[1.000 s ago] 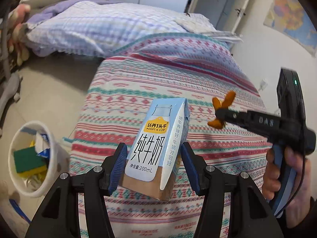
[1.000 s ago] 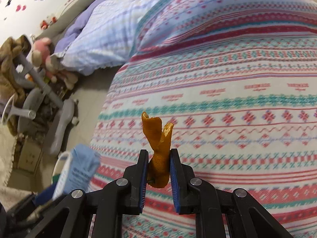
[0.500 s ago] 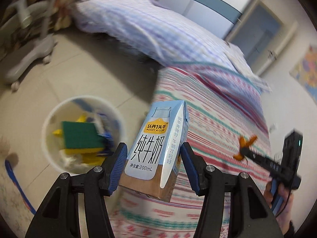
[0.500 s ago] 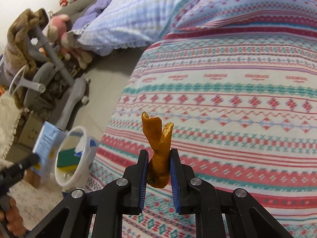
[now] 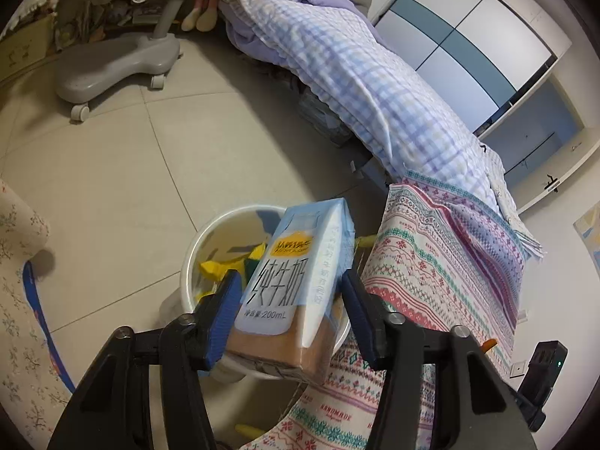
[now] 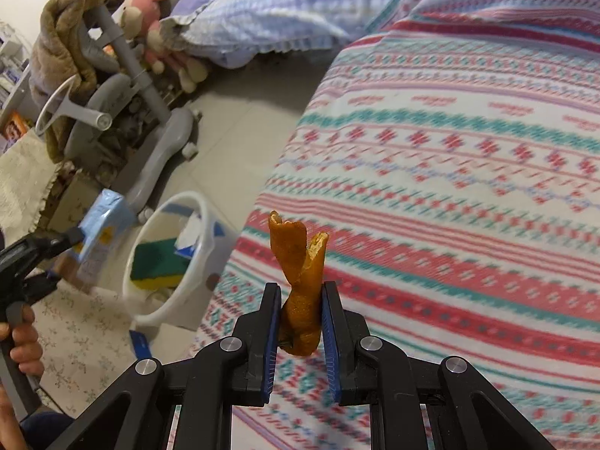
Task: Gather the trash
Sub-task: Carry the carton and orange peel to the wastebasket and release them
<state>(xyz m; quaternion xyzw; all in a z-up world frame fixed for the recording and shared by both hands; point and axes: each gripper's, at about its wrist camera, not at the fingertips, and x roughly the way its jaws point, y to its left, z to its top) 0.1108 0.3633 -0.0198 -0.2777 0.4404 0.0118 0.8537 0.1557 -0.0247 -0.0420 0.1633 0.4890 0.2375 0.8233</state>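
Holding the milk carton [image 5: 292,292] upright, the left gripper [image 5: 288,315] had its fingers closed on both sides, hanging it over the white bin [image 5: 195,247] beside the bed [image 5: 450,270], probably lined up for a drop. Right gripper [image 6: 300,322] had its fingers pinched on a curled orange peel [image 6: 300,273], parked over the bed, likely waiting its turn at the bin.
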